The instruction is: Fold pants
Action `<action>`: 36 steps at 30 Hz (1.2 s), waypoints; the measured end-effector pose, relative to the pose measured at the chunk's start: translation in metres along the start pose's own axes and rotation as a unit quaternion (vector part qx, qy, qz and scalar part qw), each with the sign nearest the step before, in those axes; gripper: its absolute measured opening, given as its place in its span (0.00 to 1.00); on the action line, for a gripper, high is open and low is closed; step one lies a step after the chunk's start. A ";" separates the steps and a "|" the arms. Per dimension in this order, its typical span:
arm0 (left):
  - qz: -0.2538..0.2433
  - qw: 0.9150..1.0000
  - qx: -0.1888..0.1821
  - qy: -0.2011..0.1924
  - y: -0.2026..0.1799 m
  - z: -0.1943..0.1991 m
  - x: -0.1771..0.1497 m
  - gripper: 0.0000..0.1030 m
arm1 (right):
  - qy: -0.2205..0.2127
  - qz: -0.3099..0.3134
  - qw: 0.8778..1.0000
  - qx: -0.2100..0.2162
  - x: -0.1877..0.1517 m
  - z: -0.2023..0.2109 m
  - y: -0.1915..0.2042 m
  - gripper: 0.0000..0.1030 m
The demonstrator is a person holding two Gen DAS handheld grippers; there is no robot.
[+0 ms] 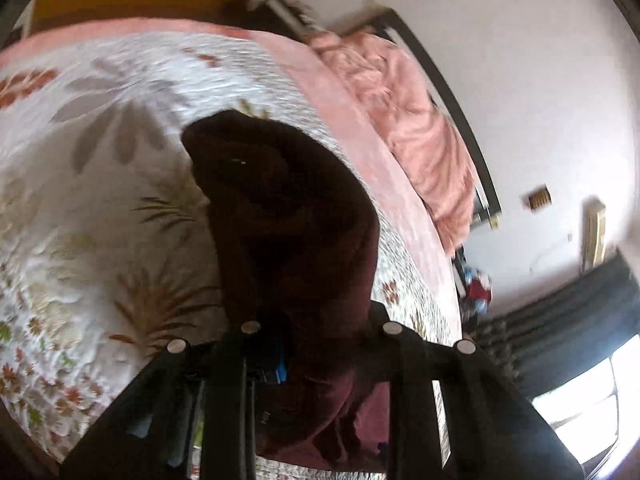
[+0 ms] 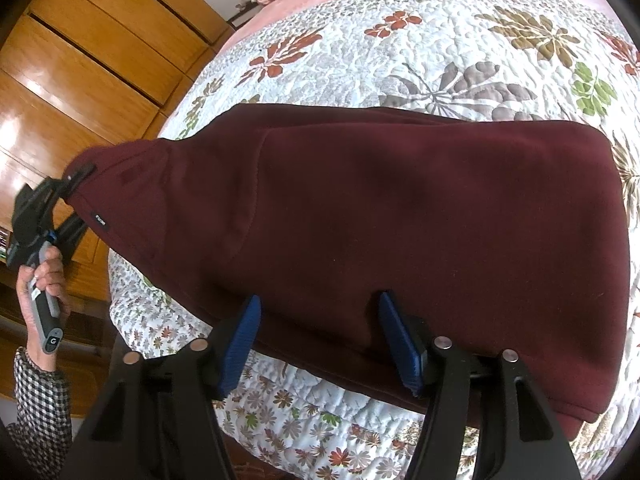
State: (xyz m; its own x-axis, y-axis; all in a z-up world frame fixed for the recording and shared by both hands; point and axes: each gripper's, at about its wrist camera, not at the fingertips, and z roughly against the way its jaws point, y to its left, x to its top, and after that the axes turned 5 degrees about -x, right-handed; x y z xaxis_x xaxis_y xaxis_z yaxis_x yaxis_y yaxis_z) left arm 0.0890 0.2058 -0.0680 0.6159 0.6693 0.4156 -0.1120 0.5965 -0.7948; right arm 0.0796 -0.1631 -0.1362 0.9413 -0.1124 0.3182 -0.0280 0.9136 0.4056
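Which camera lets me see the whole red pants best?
The right wrist view. There the maroon pants spread across the flowery bedspread, with one corner pinched and lifted by the left hand-held gripper. The left wrist view shows only a dark, blurry bunch hanging close to the lens.

A white "G" [image 2: 51, 342] stands on the grey handle [image 2: 44, 308] at the lower left. The tiny tag [image 2: 99, 221] on the pants [image 2: 400, 220] is too small to read.

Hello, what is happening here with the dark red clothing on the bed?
A person is folding maroon pants on a floral quilt. The left gripper is shut on one end of the pants and holds that end above the bed. The right gripper is open, its blue pads at the near edge of the cloth, gripping nothing. The fold is not yet made.
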 end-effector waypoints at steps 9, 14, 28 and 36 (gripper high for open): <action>-0.107 0.993 -0.015 0.051 -0.055 -0.019 -0.031 0.22 | -0.001 -0.009 1.000 0.012 0.000 0.001 -0.004 0.61; -0.160 0.984 -0.016 0.081 -0.072 -0.030 -0.050 0.23 | -0.002 -0.010 1.000 0.013 0.000 0.002 -0.005 0.61; -0.222 0.964 -0.008 0.144 -0.088 -0.066 -0.090 0.24 | -0.020 -0.029 0.999 0.036 0.001 0.017 -0.004 0.61; -0.248 0.953 0.010 0.176 -0.093 -0.086 -0.111 0.26 | -0.042 -0.036 0.998 0.037 0.005 0.035 -0.006 0.65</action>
State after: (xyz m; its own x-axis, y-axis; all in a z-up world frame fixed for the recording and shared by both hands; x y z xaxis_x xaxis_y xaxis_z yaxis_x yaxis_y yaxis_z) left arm 0.0981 0.0377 -0.0786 0.8205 0.1146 0.5601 0.2478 0.8116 -0.5290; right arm 0.0724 -0.1828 -0.1074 0.9106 -0.2124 0.3545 0.0114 0.8704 0.4922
